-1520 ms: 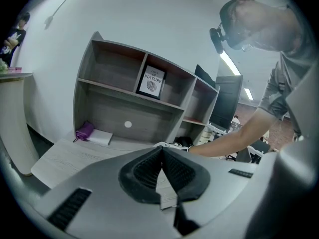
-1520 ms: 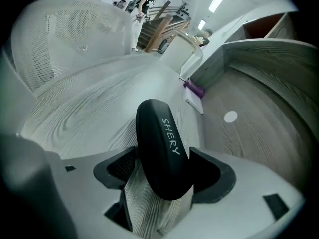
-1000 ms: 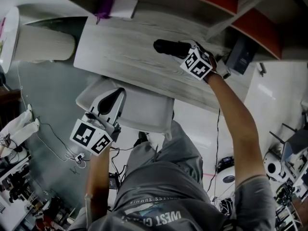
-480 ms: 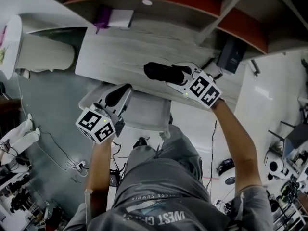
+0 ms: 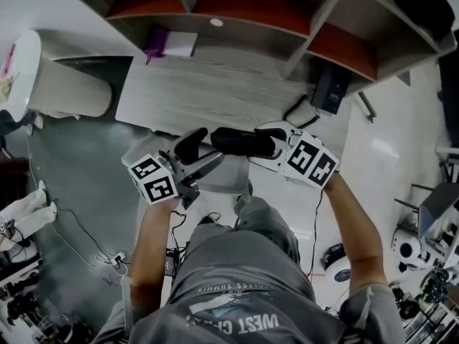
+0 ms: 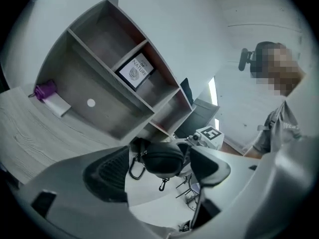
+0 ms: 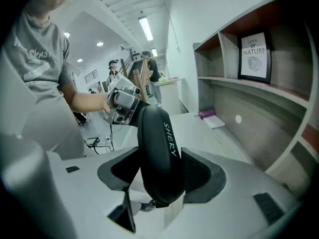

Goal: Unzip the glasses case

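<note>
Obs: the left gripper (image 5: 201, 153) (image 6: 159, 172) has just been opening its jaws and they stand wide. In the left gripper view the rounded end of the glasses case (image 6: 162, 157) (image 5: 240, 141) sits framed between the two pads with a gap on either side, nothing pressed. Judged: the wide spread is there to take in that end or to reach the zip hardware. A dark loop of cord (image 6: 134, 167) and a small clip (image 6: 162, 185) hang from the same end; which piece is the zip pull I cannot tell. The case is black and closed as far as the views show. It is held in the air over the near edge of the wooden desk (image 5: 208, 92), not resting on it, with its long axis running left to right between the two tools. The right gripper (image 5: 267, 144) (image 7: 160, 176) has its pads clamped on the flanks of the case's right part, white lettering facing its camera. Judged: this grip is the anchor, presenting the free end to the left tool so a pull along the zip meets resistance. Unzipping not yet begun. Far side: shelf unit (image 5: 237, 9) with framed print (image 7: 256, 58), uninvolved.
</note>
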{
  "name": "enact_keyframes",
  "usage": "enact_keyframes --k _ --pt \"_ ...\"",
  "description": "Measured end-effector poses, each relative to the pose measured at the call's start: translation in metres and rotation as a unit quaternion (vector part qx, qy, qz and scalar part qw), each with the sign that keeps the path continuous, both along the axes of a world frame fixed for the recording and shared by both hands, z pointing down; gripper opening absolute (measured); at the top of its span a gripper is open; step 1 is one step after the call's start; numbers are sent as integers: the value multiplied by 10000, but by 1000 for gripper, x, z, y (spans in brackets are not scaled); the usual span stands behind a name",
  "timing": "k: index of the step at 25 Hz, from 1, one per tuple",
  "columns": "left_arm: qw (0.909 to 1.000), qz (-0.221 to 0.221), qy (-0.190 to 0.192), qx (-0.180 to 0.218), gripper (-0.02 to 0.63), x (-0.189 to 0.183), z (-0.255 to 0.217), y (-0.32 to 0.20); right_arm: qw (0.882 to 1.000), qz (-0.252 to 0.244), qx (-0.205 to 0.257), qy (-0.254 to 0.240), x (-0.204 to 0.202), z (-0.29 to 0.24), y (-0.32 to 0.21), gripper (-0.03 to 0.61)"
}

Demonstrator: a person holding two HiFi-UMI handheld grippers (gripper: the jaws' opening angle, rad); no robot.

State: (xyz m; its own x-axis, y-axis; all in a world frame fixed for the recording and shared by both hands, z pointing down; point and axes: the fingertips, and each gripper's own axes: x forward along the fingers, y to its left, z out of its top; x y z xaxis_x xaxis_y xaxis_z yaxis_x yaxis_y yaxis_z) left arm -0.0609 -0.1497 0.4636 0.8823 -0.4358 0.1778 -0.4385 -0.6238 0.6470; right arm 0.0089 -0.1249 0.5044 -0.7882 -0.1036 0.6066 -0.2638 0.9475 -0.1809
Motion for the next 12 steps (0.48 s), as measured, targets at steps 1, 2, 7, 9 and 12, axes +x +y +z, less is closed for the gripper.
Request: enact_keyframes --k 1,2,7,9,12 --pt "9999 61 79 7 367 6 -3 4 10000 -23 -26 73 0 -4 5 265" --pt "9998 117 147 15 368 12 -6 8 9999 -48 -52 137 0 -8 10 265" --pt "9991 131 390 -56 365 25 -8 17 9990 -197 -81 383 -3 -25 28 264" --pt "9981 50 576 -227 354 23 -12 18 9991 -202 -7 383 -4 -34 30 264" --pt "9948 -67 913 -447 342 20 -21 21 9992 -214 215 242 -6 -51 36 262"
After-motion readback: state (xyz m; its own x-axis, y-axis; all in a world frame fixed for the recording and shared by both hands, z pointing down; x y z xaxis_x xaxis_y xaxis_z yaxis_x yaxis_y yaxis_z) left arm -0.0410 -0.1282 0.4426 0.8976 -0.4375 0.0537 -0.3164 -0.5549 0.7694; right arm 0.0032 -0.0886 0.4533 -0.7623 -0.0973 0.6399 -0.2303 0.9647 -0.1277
